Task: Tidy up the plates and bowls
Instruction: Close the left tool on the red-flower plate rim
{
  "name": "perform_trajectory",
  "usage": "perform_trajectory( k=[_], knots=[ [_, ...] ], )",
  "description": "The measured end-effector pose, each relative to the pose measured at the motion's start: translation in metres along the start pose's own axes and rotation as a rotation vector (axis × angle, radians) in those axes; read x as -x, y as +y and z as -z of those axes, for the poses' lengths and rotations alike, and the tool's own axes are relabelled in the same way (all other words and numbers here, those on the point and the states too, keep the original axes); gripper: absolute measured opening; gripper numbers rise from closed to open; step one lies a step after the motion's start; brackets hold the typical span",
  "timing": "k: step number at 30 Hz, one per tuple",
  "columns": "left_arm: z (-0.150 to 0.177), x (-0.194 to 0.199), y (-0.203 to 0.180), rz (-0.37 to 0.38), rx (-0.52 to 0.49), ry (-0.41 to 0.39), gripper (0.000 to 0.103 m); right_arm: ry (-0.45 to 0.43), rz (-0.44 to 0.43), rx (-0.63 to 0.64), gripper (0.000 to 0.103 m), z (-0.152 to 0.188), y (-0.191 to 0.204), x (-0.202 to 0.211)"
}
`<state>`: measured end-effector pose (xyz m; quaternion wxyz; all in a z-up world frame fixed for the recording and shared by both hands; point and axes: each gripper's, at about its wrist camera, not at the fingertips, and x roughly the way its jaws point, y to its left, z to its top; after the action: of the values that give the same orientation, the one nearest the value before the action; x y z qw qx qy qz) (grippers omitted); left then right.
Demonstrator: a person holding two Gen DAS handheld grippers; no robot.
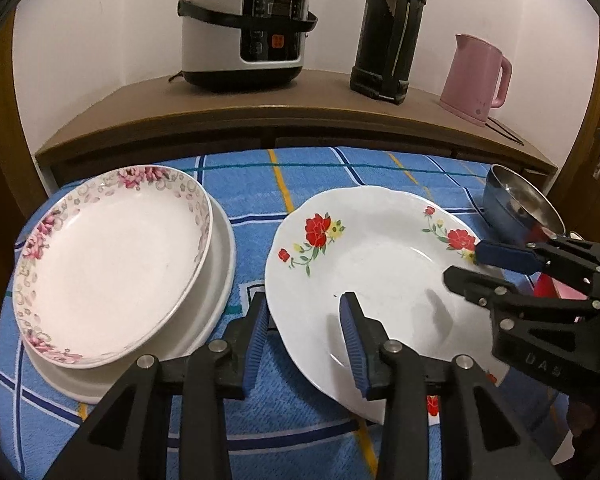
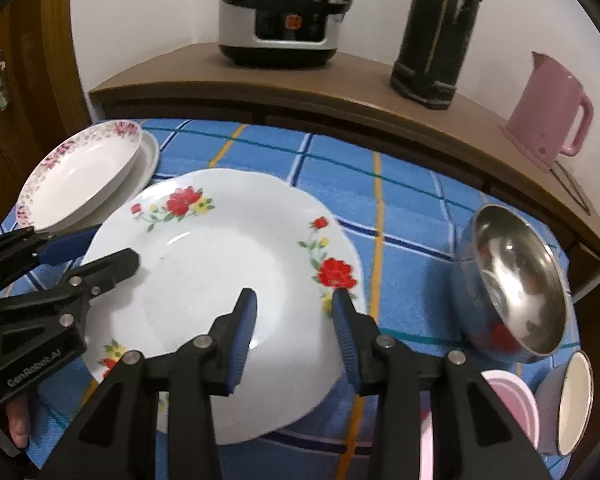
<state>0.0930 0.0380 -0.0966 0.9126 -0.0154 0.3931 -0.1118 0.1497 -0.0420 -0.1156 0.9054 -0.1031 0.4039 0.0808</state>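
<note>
A white plate with red flowers lies on the blue checked cloth. My left gripper is open and straddles the plate's left rim, one finger outside the edge and one over the well. At the plate's right rim my right gripper is open too, with white plate showing between its pads. To the left, a pink-flowered deep plate sits on a plain white plate. A steel bowl stands tilted at the right.
A pink bowl and a white cup lie at the near right. Behind the cloth, a wooden shelf carries a rice cooker, a black flask and a pink kettle. Part of a hand shows.
</note>
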Motion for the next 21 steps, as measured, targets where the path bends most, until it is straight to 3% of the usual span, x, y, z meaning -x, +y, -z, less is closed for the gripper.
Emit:
perform_trajectory(
  k=[8, 11, 14, 21],
  knots=[
    [0.0, -0.002, 0.004, 0.022, 0.016, 0.008, 0.039, -0.031, 0.101, -0.037, 0.039, -0.003, -0.013, 0.006],
    [0.0, -0.002, 0.002, 0.023, 0.009, 0.009, 0.039, 0.02, 0.074, -0.034, 0.039, -0.001, -0.014, -0.004],
    [0.0, -0.003, 0.002, 0.024, 0.009, 0.013, 0.039, 0.025, 0.08, -0.009, 0.051, 0.001, -0.006, -0.006],
    [0.001, -0.005, -0.002, 0.021, -0.017, 0.024, 0.039, 0.001, 0.095, -0.02, 0.052, 0.003, -0.005, -0.01]
  ],
)
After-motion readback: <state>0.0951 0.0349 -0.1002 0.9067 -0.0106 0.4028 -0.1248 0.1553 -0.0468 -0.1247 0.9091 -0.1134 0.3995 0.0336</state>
